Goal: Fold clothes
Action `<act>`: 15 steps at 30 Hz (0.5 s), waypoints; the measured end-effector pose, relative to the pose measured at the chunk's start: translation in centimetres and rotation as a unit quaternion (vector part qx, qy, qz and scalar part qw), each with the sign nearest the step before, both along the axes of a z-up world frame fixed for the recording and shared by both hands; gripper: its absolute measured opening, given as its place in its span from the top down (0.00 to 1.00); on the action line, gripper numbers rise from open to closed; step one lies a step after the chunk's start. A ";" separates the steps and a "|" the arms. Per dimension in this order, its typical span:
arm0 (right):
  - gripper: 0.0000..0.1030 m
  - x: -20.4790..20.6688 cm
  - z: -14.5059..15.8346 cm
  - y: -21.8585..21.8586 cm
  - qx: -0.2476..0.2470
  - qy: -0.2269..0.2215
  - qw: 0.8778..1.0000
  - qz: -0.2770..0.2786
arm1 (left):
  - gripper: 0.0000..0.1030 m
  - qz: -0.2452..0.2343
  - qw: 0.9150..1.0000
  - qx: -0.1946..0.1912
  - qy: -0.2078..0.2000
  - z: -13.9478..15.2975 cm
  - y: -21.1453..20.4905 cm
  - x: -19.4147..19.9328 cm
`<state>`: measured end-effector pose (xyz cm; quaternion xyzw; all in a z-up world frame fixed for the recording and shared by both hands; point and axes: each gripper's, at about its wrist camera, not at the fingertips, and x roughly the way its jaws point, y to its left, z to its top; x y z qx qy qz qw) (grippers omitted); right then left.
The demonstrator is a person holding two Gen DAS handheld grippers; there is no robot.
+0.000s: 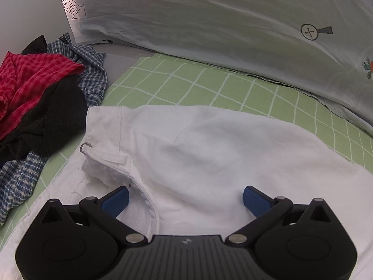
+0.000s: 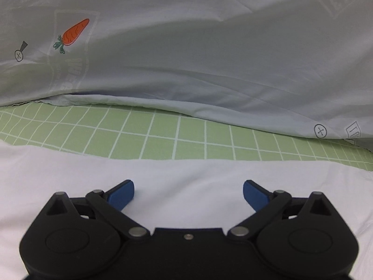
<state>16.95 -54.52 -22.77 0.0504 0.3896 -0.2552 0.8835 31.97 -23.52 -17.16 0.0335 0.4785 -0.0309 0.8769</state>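
A white garment [image 1: 209, 149] lies spread on the green checked sheet [image 1: 209, 86], its waistband with a metal hook [image 1: 85, 147] and a flap toward the left. My left gripper [image 1: 185, 197] hovers open over the garment's near part, blue pads wide apart with nothing between them. In the right wrist view the same white garment [image 2: 163, 175] fills the foreground as a flat expanse. My right gripper [image 2: 188, 192] is open above it, holding nothing. The cloth beneath both gripper bodies is hidden.
A heap of other clothes sits at the left: a red checked piece [image 1: 30, 79], a black one [image 1: 53, 116] and a blue plaid one [image 1: 91, 70]. A pale grey printed quilt [image 2: 186, 58] with a carrot print [image 2: 74, 32] is bunched along the far side of the green sheet [image 2: 163, 137].
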 end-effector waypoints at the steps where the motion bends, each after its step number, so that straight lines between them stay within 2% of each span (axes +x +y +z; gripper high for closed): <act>1: 0.02 -1.6 -0.1 -0.1 0.005 0.006 1.000 -0.006 | 0.01 -0.004 1.000 -0.006 0.000 0.3 0.3 -1.0; 4: 0.02 -6.6 -0.5 -0.8 0.037 0.020 0.998 -0.040 | 0.01 -0.013 1.000 -0.009 0.002 0.9 0.8 -4.5; 6: 0.02 -10.6 -0.2 -1.7 0.064 0.009 0.996 -0.062 | 0.01 -0.022 1.000 -0.004 0.003 1.3 0.8 -6.9; 10: 0.02 -17.3 1.2 -3.2 0.055 -0.004 0.992 -0.111 | 0.00 -0.035 0.999 0.008 0.014 1.5 0.3 -11.8; 12: 0.02 -20.5 1.7 -4.9 0.049 -0.010 0.987 -0.155 | 0.00 -0.039 0.999 0.006 0.026 1.4 0.1 -13.9; 15: 0.02 -25.3 1.2 -8.2 0.064 -0.020 0.969 -0.239 | 0.00 -0.044 0.998 -0.001 0.047 1.0 -0.1 -17.0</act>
